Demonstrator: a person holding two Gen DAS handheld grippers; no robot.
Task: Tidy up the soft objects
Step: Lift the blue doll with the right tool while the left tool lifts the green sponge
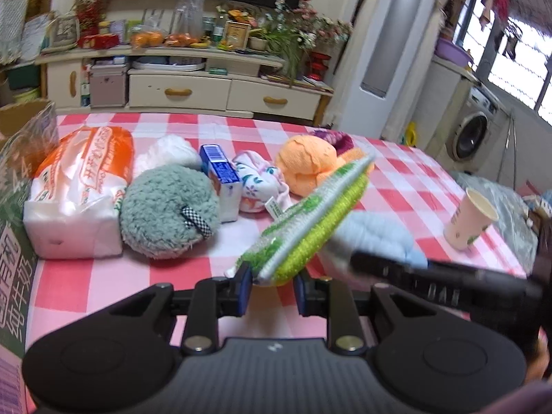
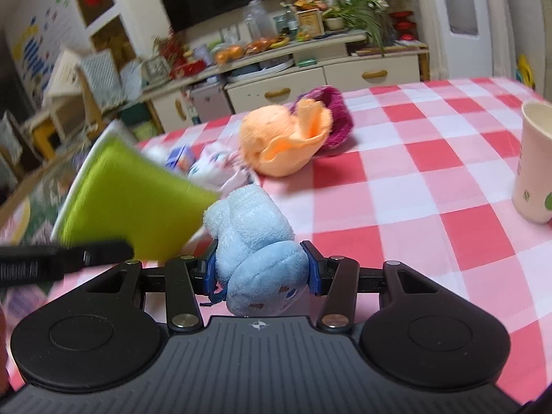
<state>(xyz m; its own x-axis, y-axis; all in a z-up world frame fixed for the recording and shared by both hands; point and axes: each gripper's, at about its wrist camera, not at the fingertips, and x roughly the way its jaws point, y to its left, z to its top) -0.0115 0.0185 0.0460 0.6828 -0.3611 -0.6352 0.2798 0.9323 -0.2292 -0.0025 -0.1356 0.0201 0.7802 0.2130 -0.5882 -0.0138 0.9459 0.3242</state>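
My left gripper (image 1: 272, 288) is shut on a green scrub sponge (image 1: 307, 220) and holds it tilted above the checked tablecloth (image 1: 407, 179). The sponge shows blurred in the right wrist view (image 2: 131, 200). My right gripper (image 2: 262, 269) is shut on a light blue plush toy (image 2: 255, 241), also seen in the left wrist view (image 1: 376, 238). On the table lie a grey-green fluffy pad (image 1: 165, 210), a floral cloth (image 1: 258, 183), an orange cloth (image 1: 307, 165) and a purple knit piece (image 2: 331, 117).
A tissue pack (image 1: 79, 189), a blue-and-white carton (image 1: 222, 179) and a white fluffy item (image 1: 169, 155) lie at the left. A cardboard box (image 1: 17, 179) stands at the left edge. A paper cup (image 2: 534, 169) stands at the right.
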